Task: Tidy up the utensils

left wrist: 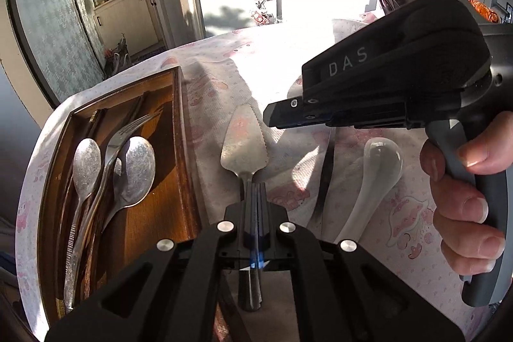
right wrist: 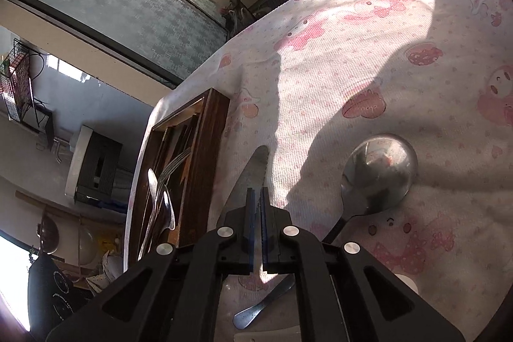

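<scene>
Left wrist: cake server in left gripper

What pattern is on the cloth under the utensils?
Pink cartoon characters and dots on the white tablecloth; clearest in the right wrist view.
</scene>
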Demonstrator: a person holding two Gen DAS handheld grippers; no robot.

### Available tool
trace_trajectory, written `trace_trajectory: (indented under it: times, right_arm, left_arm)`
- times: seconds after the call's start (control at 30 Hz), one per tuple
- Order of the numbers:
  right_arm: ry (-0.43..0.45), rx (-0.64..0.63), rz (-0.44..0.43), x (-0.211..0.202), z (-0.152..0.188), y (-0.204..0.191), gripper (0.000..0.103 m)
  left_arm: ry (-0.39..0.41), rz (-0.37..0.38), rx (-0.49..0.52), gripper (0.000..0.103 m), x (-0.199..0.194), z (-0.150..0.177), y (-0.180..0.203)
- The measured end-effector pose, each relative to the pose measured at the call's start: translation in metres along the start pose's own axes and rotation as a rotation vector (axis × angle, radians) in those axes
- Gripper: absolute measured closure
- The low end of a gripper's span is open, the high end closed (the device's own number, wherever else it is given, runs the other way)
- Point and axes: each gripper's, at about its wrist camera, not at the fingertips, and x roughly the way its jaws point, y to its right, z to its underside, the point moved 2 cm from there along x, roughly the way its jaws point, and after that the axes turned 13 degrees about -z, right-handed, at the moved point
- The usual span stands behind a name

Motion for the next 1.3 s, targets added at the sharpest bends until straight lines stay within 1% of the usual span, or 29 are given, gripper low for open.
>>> trace_trajectory:
  times: [0.03, 0.1, 0.2, 0.3, 0.33, 0.4, 0.43, 0.47, 0.5, 0.57, 0.63, 0.7, 0.73, 0.8, 0.87, 0.97, 1.0, 1.03, 1.07, 1.1, 1.13, 1.17, 1.2, 1.3]
  right_arm:
    - [0.007, -0.001, -0.004, -0.002, 0.0, -0.002, 0.091]
    - [0.014, -0.005, -0.01, -0.004, 0.001, -0.005, 0.087]
    - [0.017, -0.012, -0.014, -0.007, 0.001, -0.009, 0.085]
    - [0.028, -0.009, -0.019, -0.01, 0.001, -0.01, 0.084]
    - [0.033, -0.007, -0.021, -0.011, 0.001, -0.01, 0.084]
    - [0.038, -0.006, -0.029, -0.013, 0.0, -0.01, 0.082]
    - [0.037, -0.007, -0.031, -0.013, 0.001, -0.01, 0.082]
    - [0.037, -0.006, -0.035, -0.014, 0.001, -0.01, 0.082]
    - [0.036, -0.006, -0.038, -0.013, 0.001, -0.009, 0.082]
    - [0.034, -0.004, -0.039, -0.013, 0.001, -0.007, 0.082]
    - [0.033, -0.004, -0.035, -0.013, 0.001, -0.006, 0.082]
    - [0.032, -0.002, -0.035, -0.014, 0.001, -0.004, 0.082]
    - [0.032, -0.001, -0.034, -0.013, 0.002, -0.003, 0.082]
    - [0.031, 0.001, -0.034, -0.013, 0.002, -0.003, 0.082]
    - [0.033, -0.001, -0.038, -0.013, 0.002, -0.003, 0.082]
    - [0.027, -0.008, -0.036, -0.009, 0.003, -0.003, 0.082]
    - [0.025, -0.007, -0.037, -0.008, 0.004, -0.002, 0.082]
    - [0.023, -0.005, -0.038, -0.008, 0.004, -0.002, 0.082]
    - [0.019, -0.005, -0.041, -0.007, 0.004, -0.002, 0.082]
    - [0.014, -0.005, -0.046, -0.006, 0.005, -0.002, 0.082]
    - [0.008, -0.006, -0.047, -0.005, 0.006, -0.002, 0.082]
    - [0.003, -0.005, -0.045, -0.004, 0.006, -0.002, 0.082]
    - [0.0, -0.005, -0.043, -0.003, 0.007, -0.001, 0.079]
    - [-0.008, -0.004, -0.033, -0.003, 0.007, 0.0, 0.073]
  left_arm:
    - [-0.005, -0.004, 0.002, 0.079, 0.001, -0.001, 0.001]
    - [-0.014, -0.015, 0.002, 0.071, 0.005, -0.003, 0.0]
    - [-0.014, -0.027, 0.003, 0.07, 0.009, -0.006, -0.001]
    - [-0.02, -0.044, 0.041, 0.061, 0.011, -0.008, 0.005]
    - [-0.026, -0.049, 0.039, 0.061, 0.011, -0.009, 0.005]
    - [-0.054, -0.022, 0.017, 0.059, 0.015, -0.013, 0.002]
    - [-0.058, 0.01, 0.011, 0.051, 0.015, -0.014, 0.002]
    - [-0.074, 0.058, 0.002, 0.051, 0.017, -0.014, 0.003]
    - [-0.08, 0.078, -0.013, 0.051, 0.018, -0.014, 0.004]
    - [-0.064, 0.077, -0.027, 0.051, 0.018, -0.014, 0.006]
    - [-0.051, 0.111, -0.056, 0.05, 0.017, -0.012, 0.005]
    - [-0.055, 0.167, -0.088, 0.05, 0.017, -0.012, 0.003]
    - [-0.061, 0.162, -0.079, 0.05, 0.017, -0.012, 0.003]
    - [-0.072, 0.117, -0.04, 0.051, 0.017, -0.013, 0.008]
    - [-0.083, 0.04, -0.019, 0.05, 0.017, -0.013, 0.01]
    - [-0.065, 0.0, 0.007, 0.05, 0.016, -0.011, 0.009]
    - [-0.058, -0.003, 0.002, 0.05, 0.016, -0.011, 0.009]
    - [-0.055, 0.003, -0.007, 0.051, 0.017, -0.012, 0.009]
    - [-0.057, 0.028, -0.019, 0.055, 0.018, -0.012, 0.007]
    - [-0.06, 0.055, -0.031, 0.063, 0.018, -0.012, 0.006]
    - [-0.056, 0.055, -0.03, 0.076, 0.018, -0.012, 0.006]
    - [-0.051, 0.056, -0.033, 0.083, 0.018, -0.012, 0.006]
    - [-0.051, 0.065, -0.044, 0.093, 0.018, -0.012, 0.005]
    - [-0.061, 0.112, -0.118, 0.095, 0.022, -0.011, -0.004]
